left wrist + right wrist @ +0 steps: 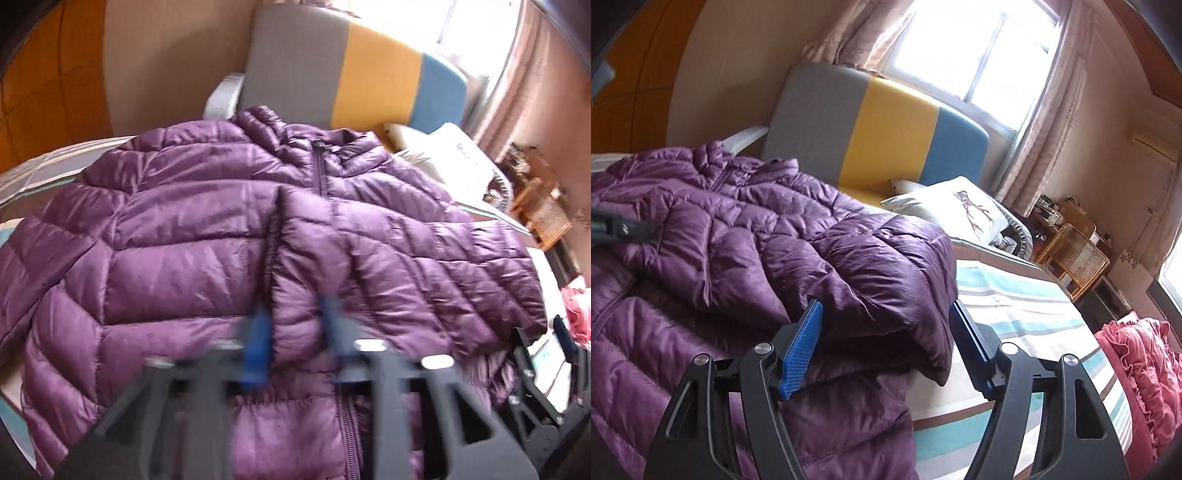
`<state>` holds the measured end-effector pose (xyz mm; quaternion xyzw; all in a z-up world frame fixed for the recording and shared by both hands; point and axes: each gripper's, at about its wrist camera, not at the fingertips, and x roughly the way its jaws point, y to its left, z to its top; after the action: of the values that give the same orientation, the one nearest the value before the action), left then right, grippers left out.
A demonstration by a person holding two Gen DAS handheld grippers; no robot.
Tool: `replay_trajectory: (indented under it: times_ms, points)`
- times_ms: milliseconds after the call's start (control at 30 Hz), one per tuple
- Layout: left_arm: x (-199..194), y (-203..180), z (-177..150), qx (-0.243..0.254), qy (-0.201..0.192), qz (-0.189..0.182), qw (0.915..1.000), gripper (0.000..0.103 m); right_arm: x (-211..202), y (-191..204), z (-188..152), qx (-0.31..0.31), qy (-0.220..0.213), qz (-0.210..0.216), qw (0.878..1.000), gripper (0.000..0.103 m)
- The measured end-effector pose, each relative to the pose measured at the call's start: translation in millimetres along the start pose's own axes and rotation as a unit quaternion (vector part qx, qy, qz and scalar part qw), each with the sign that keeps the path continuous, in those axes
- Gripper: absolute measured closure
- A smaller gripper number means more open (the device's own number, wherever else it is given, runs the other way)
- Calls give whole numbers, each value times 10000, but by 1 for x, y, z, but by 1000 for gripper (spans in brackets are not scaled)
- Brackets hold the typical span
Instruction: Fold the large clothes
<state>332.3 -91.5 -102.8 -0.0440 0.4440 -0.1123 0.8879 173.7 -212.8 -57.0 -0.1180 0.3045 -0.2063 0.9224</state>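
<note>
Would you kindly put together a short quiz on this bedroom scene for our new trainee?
1. True or false: the right tongs stand open, gripping nothing.
2. Which colour is the middle panel of the padded headboard? A) red B) yellow C) green
3. Fill in: the purple quilted puffer jacket lies on a ____ bedsheet.
Key: 1 true; 2 B; 3 striped.
</note>
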Motion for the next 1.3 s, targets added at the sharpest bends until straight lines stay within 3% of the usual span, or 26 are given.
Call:
replay_trajectory:
  times_ms: [167,300,433,567,633,800,1067,1100,1133,1167,1200,1300]
  points:
    - [-18,20,0,-86,-342,306,9989,94,-13,7,-1,-198,-270,427,9985,33]
    - [-20,53,-9,-340,-318,469,9978,94,-20,-11,-1,219,-322,620,9973,34]
    - [-18,67,-20,-488,-350,374,9975,94,14,-41,5,1070,291,884,9899,70]
    - [-18,70,-24,-531,-411,325,9972,94,46,-55,13,1553,588,1103,9799,74]
    - [-17,71,-25,-566,-387,289,9972,93,63,-55,18,1590,749,1195,9772,83]
    - [-12,70,-26,-560,-339,318,9973,89,105,-48,10,1706,1400,1275,9670,83]
    - [-11,70,-27,-562,-348,255,9975,86,106,-45,6,1698,1380,1257,9676,83]
    - [-14,72,-27,-599,-369,223,9973,74,105,-47,7,1720,1381,1282,9669,83]
    - [-18,74,-27,-653,-388,206,9969,43,103,-51,8,1758,1378,1305,9659,83]
    - [-27,77,-28,-769,-481,246,9956,31,99,-55,10,1806,1349,1304,9655,83]
    - [-38,79,-30,-845,-655,311,9938,27,90,-60,11,1873,1239,1323,9654,83]
    - [-66,81,-32,-966,-1096,535,9878,31,63,-64,13,1929,922,1529,9648,83]
